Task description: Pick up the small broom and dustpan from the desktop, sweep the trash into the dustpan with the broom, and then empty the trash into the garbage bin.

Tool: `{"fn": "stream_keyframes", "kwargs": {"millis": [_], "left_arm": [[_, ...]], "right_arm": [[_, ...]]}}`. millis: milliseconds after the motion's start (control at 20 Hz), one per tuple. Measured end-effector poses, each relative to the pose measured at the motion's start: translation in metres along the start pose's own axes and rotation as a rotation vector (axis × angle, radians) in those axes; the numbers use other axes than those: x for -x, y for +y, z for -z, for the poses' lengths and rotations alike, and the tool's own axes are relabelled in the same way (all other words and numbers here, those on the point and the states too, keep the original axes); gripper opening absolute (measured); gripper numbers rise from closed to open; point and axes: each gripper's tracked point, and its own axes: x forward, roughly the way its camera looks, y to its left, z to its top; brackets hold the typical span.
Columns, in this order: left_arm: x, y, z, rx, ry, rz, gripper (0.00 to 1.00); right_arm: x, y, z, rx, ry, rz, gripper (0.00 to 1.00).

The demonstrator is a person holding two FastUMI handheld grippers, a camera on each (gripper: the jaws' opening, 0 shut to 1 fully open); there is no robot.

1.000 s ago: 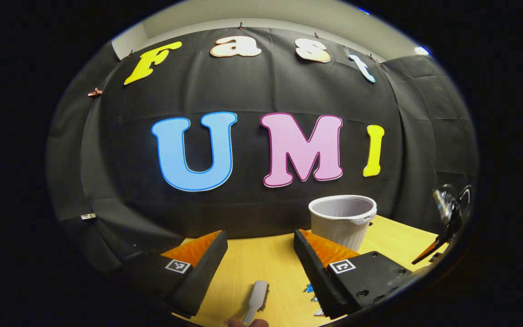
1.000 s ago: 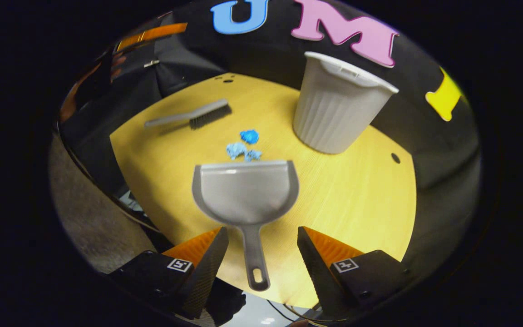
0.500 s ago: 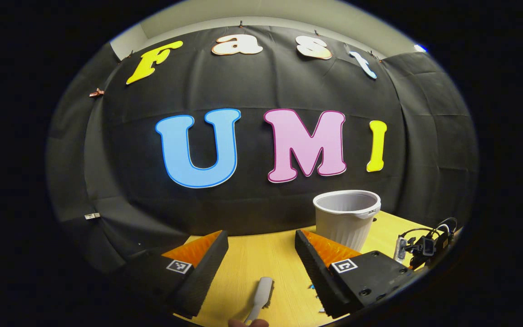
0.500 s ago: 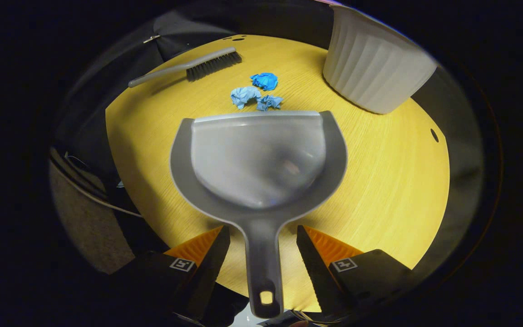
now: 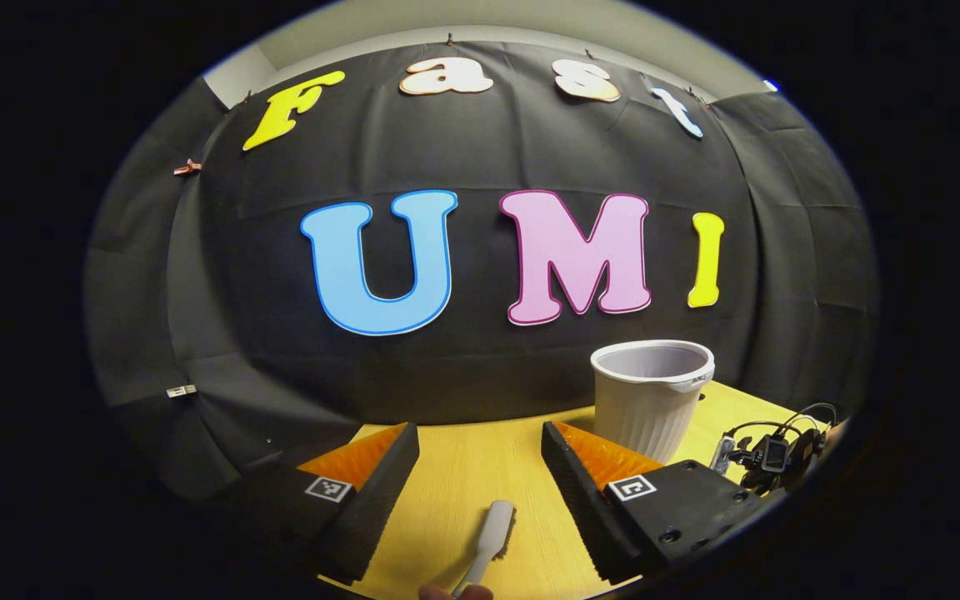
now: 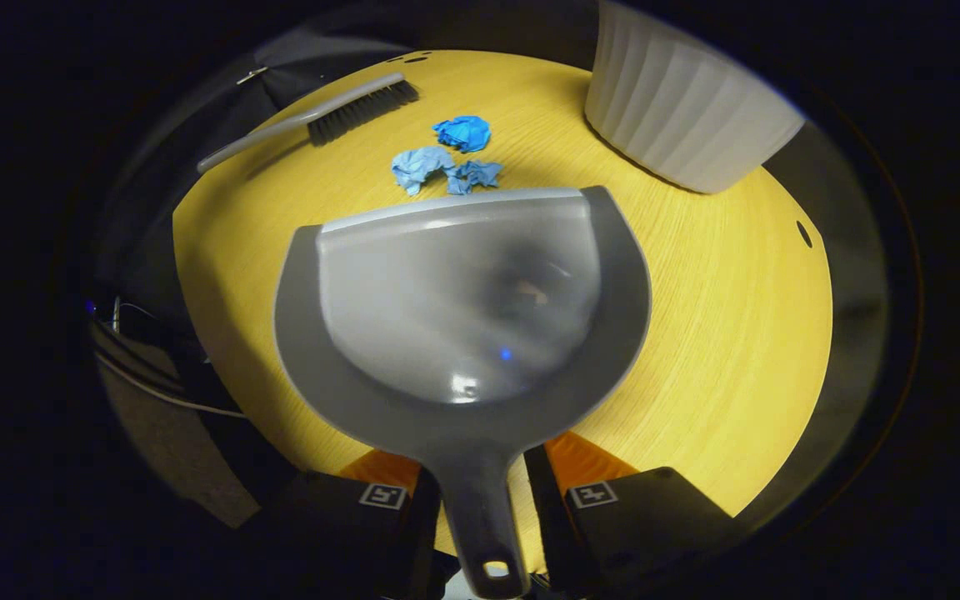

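Observation:
In the right gripper view, my right gripper (image 6: 476,479) is shut on the handle of the grey dustpan (image 6: 459,292), which lies flat on the yellow table (image 6: 722,333). Three crumpled blue paper scraps (image 6: 445,160) lie just past the pan's front lip. Beyond them to the left is the grey broom (image 6: 322,121) with dark bristles. In the left gripper view, my left gripper (image 5: 480,442) hangs open above the table, and the broom (image 5: 490,533) lies below and between its fingers, apart from them. The white ribbed bin (image 5: 651,392) stands upright at the right.
The bin (image 6: 680,108) stands at the table's far right, close to the dustpan's right corner. Small holes (image 6: 803,233) mark the tabletop near its right edge. In the left gripper view, cables and a small device (image 5: 767,454) show at the right edge, beside the table (image 5: 463,475).
My right gripper has moved forward over the dustpan's handle and closed on it, having stood open before. The left gripper has drifted slightly left, staying open above the broom.

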Motion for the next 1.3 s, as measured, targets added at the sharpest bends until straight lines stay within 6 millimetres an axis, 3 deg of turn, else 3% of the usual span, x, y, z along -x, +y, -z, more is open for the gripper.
{"fn": "stream_keyframes", "kwargs": {"millis": [400,600,700,750,800,1050,1150,1300], "left_arm": [[-0.010,-0.002,-0.001,0.005,-0.008,0.011,0.96],[-0.013,-0.001,0.009,0.024,0.015,0.028,0.96],[-0.016,0.001,0.023,0.024,0.048,0.048,0.96],[-0.017,0.000,0.033,0.022,0.074,0.064,0.96],[-0.018,0.001,0.045,0.020,0.107,0.082,0.96],[-0.020,-0.003,0.118,-0.040,0.311,0.200,0.96],[-0.018,-0.003,0.159,-0.061,0.435,0.243,0.96],[-0.015,-0.006,0.202,-0.067,0.573,0.266,0.96]], "right_arm": [[-0.001,0.003,-0.001,0.009,0.043,0.007,0.54],[0.001,0.008,-0.005,0.046,0.014,0.001,0.38],[0.003,0.009,-0.006,0.046,-0.030,0.012,0.36],[0.005,0.008,-0.008,0.050,-0.048,0.029,0.43],[0.006,0.009,-0.005,0.064,-0.064,0.041,0.35],[0.018,0.024,0.006,0.109,-0.073,0.014,0.35],[0.021,0.026,0.010,0.085,-0.069,0.008,0.35],[0.023,0.024,0.012,0.068,-0.064,0.012,0.35]]}}
